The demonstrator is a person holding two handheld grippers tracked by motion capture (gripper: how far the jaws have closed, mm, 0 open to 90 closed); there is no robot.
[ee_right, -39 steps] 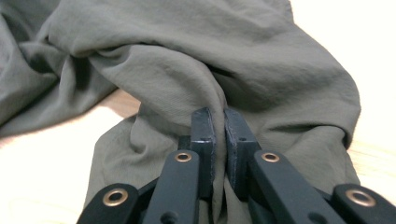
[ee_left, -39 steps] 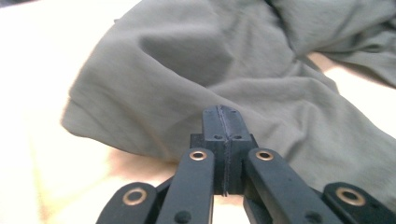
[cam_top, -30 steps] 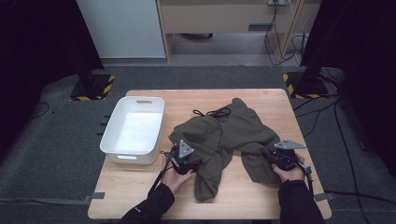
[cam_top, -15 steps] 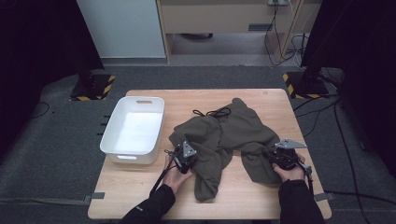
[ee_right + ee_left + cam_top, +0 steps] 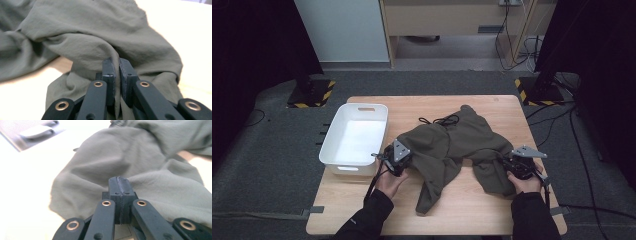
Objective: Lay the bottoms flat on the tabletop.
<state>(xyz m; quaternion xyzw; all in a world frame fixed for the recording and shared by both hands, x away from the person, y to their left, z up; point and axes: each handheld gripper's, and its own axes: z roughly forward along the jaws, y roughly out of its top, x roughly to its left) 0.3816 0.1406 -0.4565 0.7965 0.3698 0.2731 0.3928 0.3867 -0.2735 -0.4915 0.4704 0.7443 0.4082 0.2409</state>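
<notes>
Two tongs work the near edge of an olive garment (image 5: 457, 145) that lies crumpled over the middle and right of the tabletop (image 5: 492, 212), well clear of the white bin (image 5: 357, 137) at 9 o'clock. The right tongs (image 5: 117, 68) have just been closing and now pinch a ridge of the cloth between the pads, at the garment's 4 o'clock lobe. The left tongs (image 5: 119, 186) are pressed tight together at the cloth's 8 o'clock edge. Whether a thin fold is caught there cannot be told, since no fabric shows in the seam between the pads.

The garment's long axis runs slantwise, from the far tip near 1 o'clock down to a narrow tail at 7 o'clock. A shorter lobe branches toward 4 o'clock. The end with the dark drawstring (image 5: 439, 120) points away from the person, toward 12 o'clock.

The likeliest trouble is a one-sided lift. If the left tongs have closed on nothing, only the right side would rise and the cloth would swing and bunch further. The right hold takes a shallow ridge, so a hard pull could let the slick fabric slip free. A pinch through two layers would keep the piece from spreading flat. A dragged tail could also slide off the near edge at 6 o'clock, or the loose drawstring could snag.
</notes>
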